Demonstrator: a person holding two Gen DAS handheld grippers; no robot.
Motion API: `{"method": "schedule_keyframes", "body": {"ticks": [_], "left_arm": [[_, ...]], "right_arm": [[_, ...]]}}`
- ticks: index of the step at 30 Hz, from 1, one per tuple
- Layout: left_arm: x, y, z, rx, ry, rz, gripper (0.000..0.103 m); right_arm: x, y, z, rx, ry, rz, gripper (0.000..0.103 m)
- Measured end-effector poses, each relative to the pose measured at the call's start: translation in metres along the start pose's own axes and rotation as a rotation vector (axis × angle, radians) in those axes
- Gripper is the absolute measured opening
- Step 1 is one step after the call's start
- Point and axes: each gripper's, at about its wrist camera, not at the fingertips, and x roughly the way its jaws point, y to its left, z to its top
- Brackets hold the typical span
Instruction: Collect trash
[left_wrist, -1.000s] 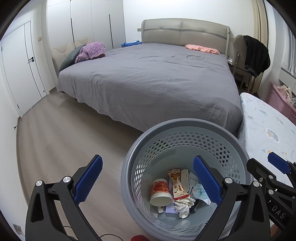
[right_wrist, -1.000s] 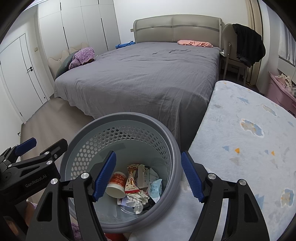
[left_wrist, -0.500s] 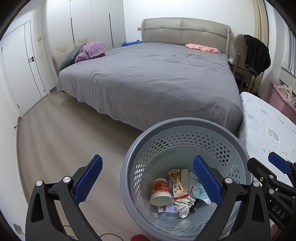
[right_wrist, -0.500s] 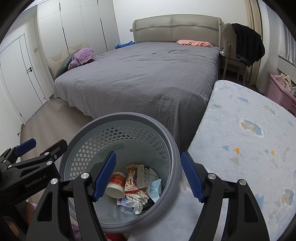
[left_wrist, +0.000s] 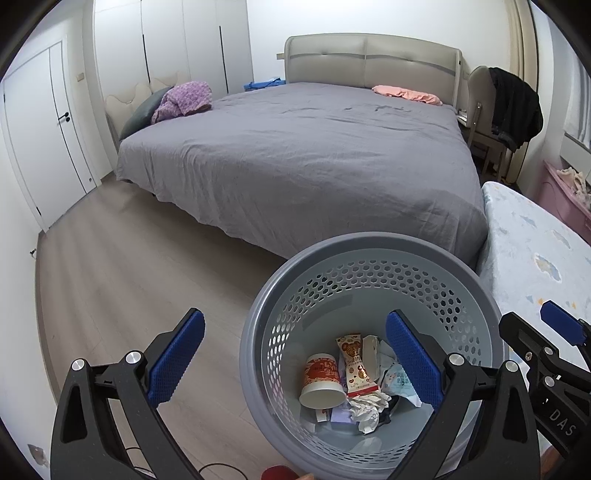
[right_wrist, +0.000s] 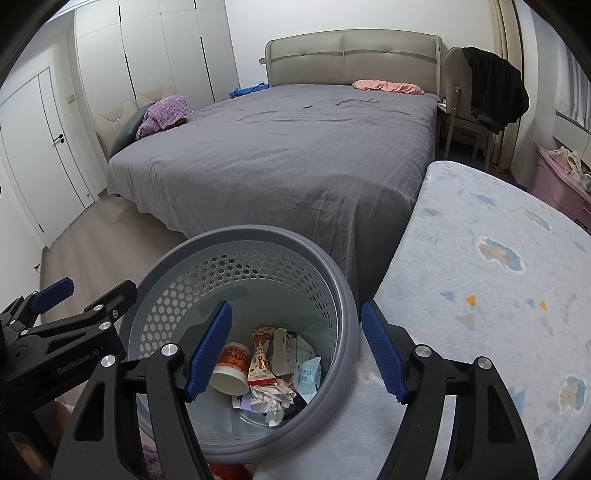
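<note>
On the body of the left gripper, seen from the right wrist camera, the name "GenRobot.AI" is printed, and on the right gripper, seen from the left wrist camera, the letters "DAS" can be read. The trash lies at the bottom of the round grey perforated waste basket, which stands on the wooden floor between the grey bed and a light blue mat with cloud pattern. A red and white paper cup lies on its side with its open mouth toward the camera, its long axis running away from the lens. Just beside it, a snack wrapper with a cartoon bear lies lengthwise in nearly the same direction. Its small print is probably Chinese but too small to read. Crumpled white paper and a pale blue packet are near them. The fingers of both grippers stand wide apart above the basket and hold nothing.
</note>
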Motion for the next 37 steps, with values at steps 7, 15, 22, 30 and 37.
{"method": "schedule_keyframes", "body": {"ticks": [7, 15, 22, 30, 37], "left_arm": [[-0.0022, 0.0000, 0.0005, 0.001, -0.008, -0.001, 0.097], [-0.0032, -0.0004, 0.0015, 0.002, -0.011, 0.003, 0.097], [-0.0038, 0.0003, 0.0018, 0.000, -0.012, 0.001, 0.097], [-0.0040, 0.0009, 0.0016, 0.000, -0.013, 0.002, 0.097], [-0.0045, 0.0008, 0.0019, 0.002, -0.014, 0.001, 0.097]], "right_arm": [[-0.0002, -0.0003, 0.0000, -0.001, -0.001, -0.001, 0.070], [-0.0026, 0.0002, 0.0019, -0.001, -0.006, 0.000, 0.070], [-0.0044, 0.0038, 0.0041, -0.008, -0.007, -0.001, 0.070], [-0.0043, 0.0044, 0.0038, -0.006, -0.007, -0.001, 0.070], [-0.0043, 0.0043, 0.0036, -0.007, -0.007, 0.000, 0.070]]}}
